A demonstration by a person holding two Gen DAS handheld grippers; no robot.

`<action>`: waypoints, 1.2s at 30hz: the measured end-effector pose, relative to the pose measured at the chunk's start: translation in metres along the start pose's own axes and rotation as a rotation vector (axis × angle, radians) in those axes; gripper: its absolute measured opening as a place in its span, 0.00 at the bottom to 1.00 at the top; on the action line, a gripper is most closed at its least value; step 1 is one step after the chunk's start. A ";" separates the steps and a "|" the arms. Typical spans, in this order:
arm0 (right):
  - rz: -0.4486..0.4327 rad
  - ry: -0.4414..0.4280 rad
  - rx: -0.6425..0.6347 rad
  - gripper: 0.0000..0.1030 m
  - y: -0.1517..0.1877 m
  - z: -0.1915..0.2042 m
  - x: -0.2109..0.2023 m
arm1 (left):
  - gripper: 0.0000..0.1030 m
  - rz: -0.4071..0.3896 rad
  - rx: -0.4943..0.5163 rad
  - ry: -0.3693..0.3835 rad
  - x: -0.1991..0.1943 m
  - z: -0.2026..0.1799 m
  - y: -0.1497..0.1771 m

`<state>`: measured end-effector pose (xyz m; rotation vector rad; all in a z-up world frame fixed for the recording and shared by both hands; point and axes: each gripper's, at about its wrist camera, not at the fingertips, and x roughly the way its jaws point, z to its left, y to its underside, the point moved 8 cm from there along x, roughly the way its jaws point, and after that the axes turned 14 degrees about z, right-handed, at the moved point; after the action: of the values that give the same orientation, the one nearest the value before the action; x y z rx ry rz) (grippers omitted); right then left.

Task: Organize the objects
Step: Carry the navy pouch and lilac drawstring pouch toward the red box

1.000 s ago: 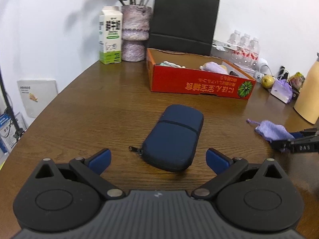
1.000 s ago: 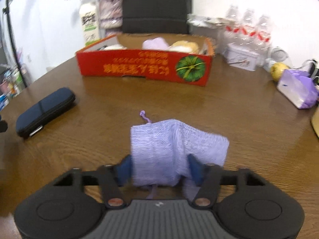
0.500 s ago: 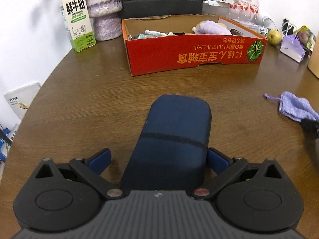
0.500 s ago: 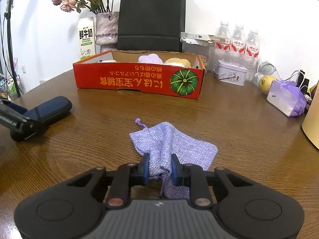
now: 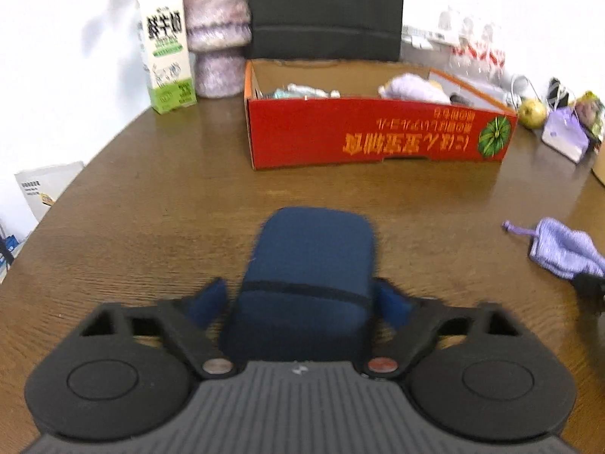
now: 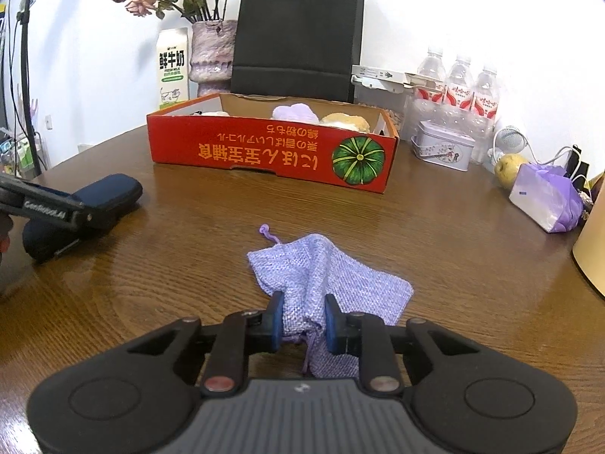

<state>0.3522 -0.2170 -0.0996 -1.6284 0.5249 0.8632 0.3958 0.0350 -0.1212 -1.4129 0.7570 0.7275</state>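
Observation:
A navy zip case (image 5: 314,257) lies on the brown table, lengthwise between the fingers of my left gripper (image 5: 302,299). Its jaws are closing; the right pad is at the case's side, while a thin gap shows at the left pad. From the right wrist view, the case (image 6: 109,189) and left gripper (image 6: 56,208) sit at the far left. My right gripper (image 6: 302,317) is shut on the near end of a lilac knitted drawstring pouch (image 6: 321,268), which rests on the table. The pouch (image 5: 563,249) also shows at the right of the left view. An open red cardboard box (image 6: 264,151) holding several soft items stands behind.
Behind the box are a milk carton (image 6: 172,72), a vase of dried flowers (image 6: 211,53), a black paper bag (image 6: 298,34), water bottles (image 6: 457,87) and a small tin (image 6: 442,145). A pear (image 6: 508,170), a purple packet (image 6: 544,200) and a tan container (image 6: 593,242) crowd the right side.
The left gripper came forward over the navy case, then its fingers drew in beside it. The right gripper closed on the lilac pouch a second ago and has stayed shut.

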 end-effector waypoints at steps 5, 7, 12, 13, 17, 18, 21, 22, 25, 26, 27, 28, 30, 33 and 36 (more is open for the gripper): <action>-0.001 -0.004 -0.005 0.19 0.000 0.004 -0.001 | 0.64 -0.040 -0.028 -0.002 -0.008 -0.006 0.005; -0.001 -0.006 0.000 0.19 0.000 0.004 -0.001 | 0.64 -0.048 -0.042 0.003 -0.012 -0.007 0.009; -0.004 -0.010 0.005 0.16 0.001 0.006 -0.002 | 0.63 -0.067 -0.062 0.019 -0.024 -0.011 0.022; -0.009 -0.008 0.002 0.15 0.001 0.007 -0.003 | 0.63 -0.073 -0.062 0.021 -0.027 -0.013 0.025; -0.077 0.033 -0.015 0.14 0.000 0.013 -0.016 | 0.62 -0.113 -0.054 0.019 -0.040 -0.022 0.032; -0.105 0.048 -0.020 0.14 -0.001 0.015 -0.021 | 0.62 -0.121 -0.054 0.018 -0.042 -0.024 0.034; -0.178 0.075 -0.025 0.14 -0.001 0.019 -0.035 | 0.62 -0.142 -0.058 0.029 -0.050 -0.030 0.036; -0.200 0.073 -0.018 0.14 -0.002 0.020 -0.039 | 0.62 -0.150 -0.057 0.032 -0.053 -0.033 0.036; -0.234 0.052 -0.010 0.14 -0.005 0.025 -0.045 | 0.61 -0.175 -0.046 0.034 -0.062 -0.042 0.034; -0.242 0.048 -0.014 0.14 -0.007 0.028 -0.047 | 0.61 -0.179 -0.045 0.039 -0.064 -0.045 0.033; -0.252 0.042 -0.015 0.14 -0.009 0.030 -0.049 | 0.61 -0.184 -0.046 0.044 -0.066 -0.047 0.032; -0.261 0.037 -0.016 0.14 -0.011 0.031 -0.051 | 0.61 -0.188 -0.048 0.046 -0.069 -0.049 0.030; -0.278 0.028 -0.012 0.14 -0.017 0.034 -0.054 | 0.61 -0.190 -0.052 0.044 -0.071 -0.052 0.025; -0.294 0.017 -0.004 0.14 -0.024 0.038 -0.056 | 0.61 -0.199 -0.061 0.049 -0.074 -0.054 0.015; -0.306 0.013 -0.006 0.14 -0.033 0.040 -0.057 | 0.61 -0.210 -0.073 0.052 -0.078 -0.054 0.005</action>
<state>0.3305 -0.1766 -0.0376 -1.6674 0.2716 0.6265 0.3454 -0.0182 -0.0616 -1.5560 0.6160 0.5616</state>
